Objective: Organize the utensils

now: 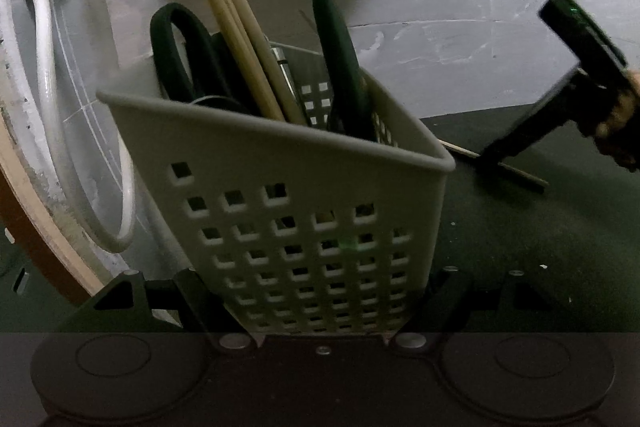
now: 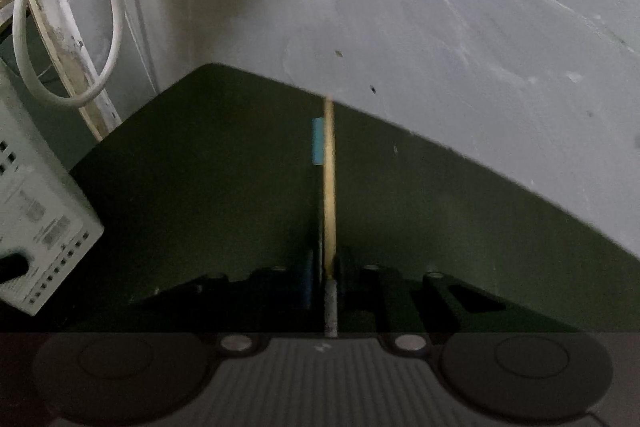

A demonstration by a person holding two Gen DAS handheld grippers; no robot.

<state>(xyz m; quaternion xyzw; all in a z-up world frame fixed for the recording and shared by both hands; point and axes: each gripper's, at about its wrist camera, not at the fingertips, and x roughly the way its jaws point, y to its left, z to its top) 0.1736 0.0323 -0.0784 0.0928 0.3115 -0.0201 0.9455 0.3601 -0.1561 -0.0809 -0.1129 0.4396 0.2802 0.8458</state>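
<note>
Right gripper (image 2: 329, 267) clamped on chopstick (image 2: 329, 187), left gripper (image 1: 320, 307) gripping utensil basket (image 1: 280, 163); off-centre pinch could let the chopstick pivot and slip.

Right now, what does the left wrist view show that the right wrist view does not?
Only left: dark-handled scissors and wooden chopsticks standing in the white perforated plastic basket that the left tool clamps.
Only right: the right tool shut on a single wooden chopstick, seen along its length.
Both: basket, that chopstick, dark green tabletop, white cable.
</note>
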